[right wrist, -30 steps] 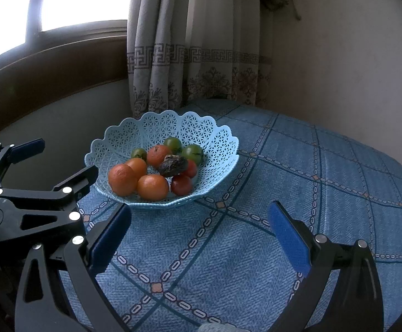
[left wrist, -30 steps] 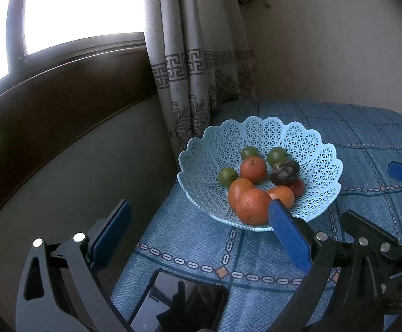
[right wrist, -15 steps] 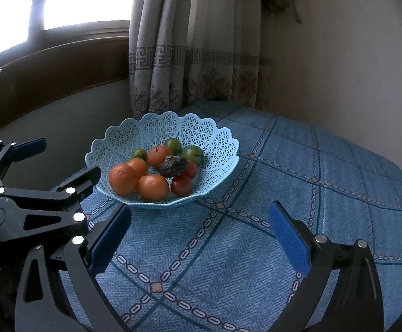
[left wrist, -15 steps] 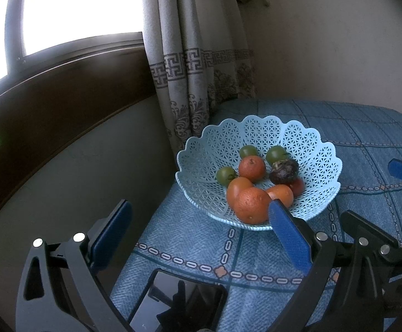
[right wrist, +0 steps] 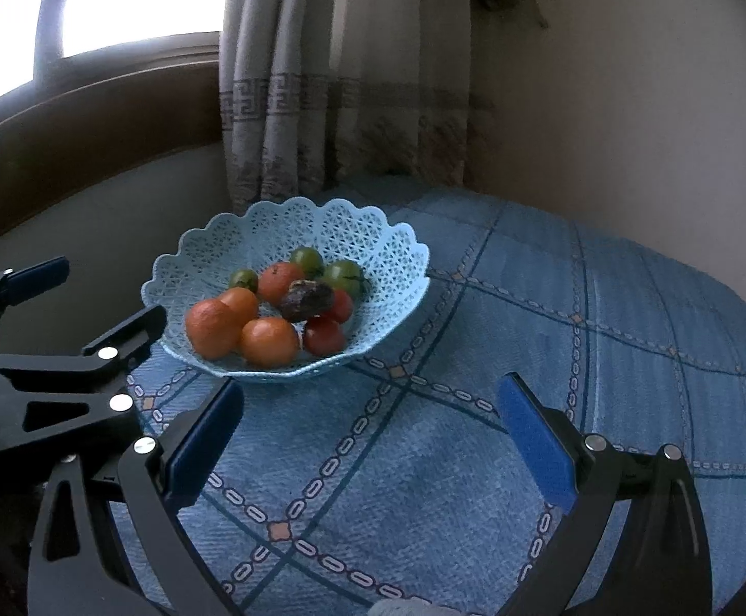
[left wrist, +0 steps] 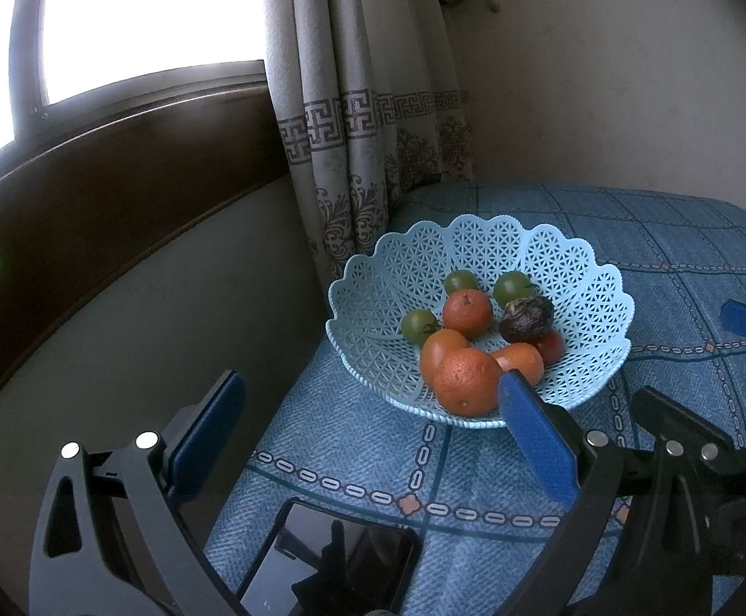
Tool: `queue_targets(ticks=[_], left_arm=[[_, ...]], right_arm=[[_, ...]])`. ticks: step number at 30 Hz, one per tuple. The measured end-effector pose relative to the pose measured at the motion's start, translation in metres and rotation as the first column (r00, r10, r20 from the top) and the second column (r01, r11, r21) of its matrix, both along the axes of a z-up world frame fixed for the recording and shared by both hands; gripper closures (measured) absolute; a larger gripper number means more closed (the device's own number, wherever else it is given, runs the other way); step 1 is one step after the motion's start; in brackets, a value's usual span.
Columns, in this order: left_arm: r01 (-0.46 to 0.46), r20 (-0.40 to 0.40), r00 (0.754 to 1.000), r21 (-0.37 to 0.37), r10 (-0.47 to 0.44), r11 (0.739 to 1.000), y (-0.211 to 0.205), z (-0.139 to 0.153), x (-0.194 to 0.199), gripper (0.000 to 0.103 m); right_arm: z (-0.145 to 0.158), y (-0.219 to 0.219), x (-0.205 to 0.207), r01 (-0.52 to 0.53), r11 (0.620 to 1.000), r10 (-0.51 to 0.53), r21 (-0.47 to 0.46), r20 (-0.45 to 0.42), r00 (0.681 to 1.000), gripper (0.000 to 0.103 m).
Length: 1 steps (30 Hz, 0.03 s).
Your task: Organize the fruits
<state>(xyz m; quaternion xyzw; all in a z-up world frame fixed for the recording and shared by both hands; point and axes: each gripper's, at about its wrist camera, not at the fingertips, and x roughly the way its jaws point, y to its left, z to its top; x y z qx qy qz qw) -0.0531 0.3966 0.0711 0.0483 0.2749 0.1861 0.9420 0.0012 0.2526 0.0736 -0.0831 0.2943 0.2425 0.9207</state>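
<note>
Altogether four oranges (left wrist: 467, 381), three green tomatoes (left wrist: 511, 287)

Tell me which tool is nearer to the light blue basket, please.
Left. The left tool hangs open at the basket rim; the right tool is open too, farther back over the blue cloth.

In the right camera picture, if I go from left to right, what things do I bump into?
Left gripper → basket of fruit → blue cloth.
</note>
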Motion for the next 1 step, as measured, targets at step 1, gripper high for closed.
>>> queue_targets(ticks=[1], left_arm=[[0.001, 0.000, 1.000, 0.000, -0.001, 1.000, -0.0007, 0.0002, -0.0004, 0.003]], right_arm=[[-0.0007, -0.0016, 0.0006, 0.006, 1.000, -0.006, -0.002, -0.004, 1.000, 0.005]])
